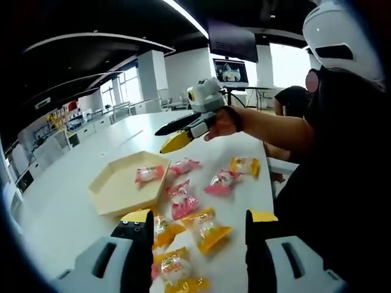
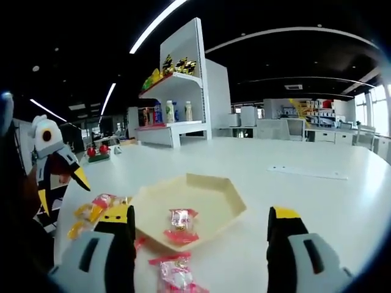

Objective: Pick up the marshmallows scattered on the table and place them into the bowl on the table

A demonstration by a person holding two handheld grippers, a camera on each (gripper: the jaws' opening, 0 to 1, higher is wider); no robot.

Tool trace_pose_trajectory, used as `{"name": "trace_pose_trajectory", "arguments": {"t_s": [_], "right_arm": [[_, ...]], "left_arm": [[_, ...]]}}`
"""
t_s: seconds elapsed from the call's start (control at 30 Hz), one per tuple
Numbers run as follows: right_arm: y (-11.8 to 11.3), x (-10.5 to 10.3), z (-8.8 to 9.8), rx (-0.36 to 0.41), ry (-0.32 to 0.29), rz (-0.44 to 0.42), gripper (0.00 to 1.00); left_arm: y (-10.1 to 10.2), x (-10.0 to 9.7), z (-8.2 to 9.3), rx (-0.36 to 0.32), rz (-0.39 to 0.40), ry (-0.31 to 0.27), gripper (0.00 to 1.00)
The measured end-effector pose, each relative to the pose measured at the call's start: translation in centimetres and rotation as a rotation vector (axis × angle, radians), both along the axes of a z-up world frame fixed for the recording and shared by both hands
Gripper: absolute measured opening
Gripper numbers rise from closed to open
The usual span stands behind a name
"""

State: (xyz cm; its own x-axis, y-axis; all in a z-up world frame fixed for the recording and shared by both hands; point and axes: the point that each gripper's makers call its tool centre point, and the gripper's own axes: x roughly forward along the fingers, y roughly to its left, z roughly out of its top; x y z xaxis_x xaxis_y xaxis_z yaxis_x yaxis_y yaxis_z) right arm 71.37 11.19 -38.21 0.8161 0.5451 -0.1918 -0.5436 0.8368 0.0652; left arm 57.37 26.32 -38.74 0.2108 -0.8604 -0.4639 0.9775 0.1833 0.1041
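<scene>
A: While the left claw (image 1: 198, 235) hangs over the near edge of the worktop (image 1: 67, 213) in the left gripper view, its jaws are spread wide with nothing between them. Which sweet would you take?

B: The yellow-wrapped marshmallow (image 1: 208, 229) lying just ahead, between the two jaw tips. Others lie close beside it, one (image 1: 176, 267) lower down and one (image 1: 164, 231) by the left jaw, so I judge the claw should come straight down and close across the wrapper's middle, not its crinkled ends.

A: And the bowl (image 1: 119, 189)?

B: The pale hexagonal one, left of the scatter, with one pink marshmallow (image 1: 148, 174) already in it. More pink ones (image 1: 183, 201) lie just beside its rim. The right claw (image 1: 177, 139) shows beyond, held in a person's hand (image 1: 223, 124), jaws apart, well above the worktop.

A: In the right gripper view?

B: The right claw (image 2: 201, 238) is spread and empty. The bowl (image 2: 226, 201) sits between its jaws, further off, holding a pink marshmallow (image 2: 180, 224). Another pink one (image 2: 174, 271) lies on the worktop (image 2: 305, 183) just short of the rim; that is probably its nearest pick. The left claw (image 2: 61, 180) shows at the left, above yellow sweets (image 2: 91, 210).
</scene>
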Motion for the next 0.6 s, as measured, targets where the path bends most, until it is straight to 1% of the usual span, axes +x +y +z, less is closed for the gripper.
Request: {"name": "trace_pose_trajectory", "arguments": {"t_s": [0.1,0.23,0.33,0.4,0.6], "right_arm": [[-0.1,-0.2,0.0,-0.005,0.0,0.002,0.89],[0.2,-0.7,0.0,-0.015,0.0,0.029,0.89],[0.4,-1.1,-0.3,-0.04,0.005,0.048,0.88],[0.4,-1.3,-0.2,-0.052,-0.005,0.046,0.86],[0.4,-1.1,-0.2,-0.052,-0.006,0.059,0.86]], "left_arm": [[0.0,-0.1,0.0,0.003,-0.005,0.0,0.6],[0.0,-0.2,0.0,0.009,-0.006,-0.003,0.6],[0.0,-0.2,-0.1,0.008,-0.002,0.0,0.6],[0.1,-0.2,-0.3,0.013,-0.002,0.001,0.6],[0.0,-0.4,-0.6,0.021,-0.009,0.006,0.6]]}}
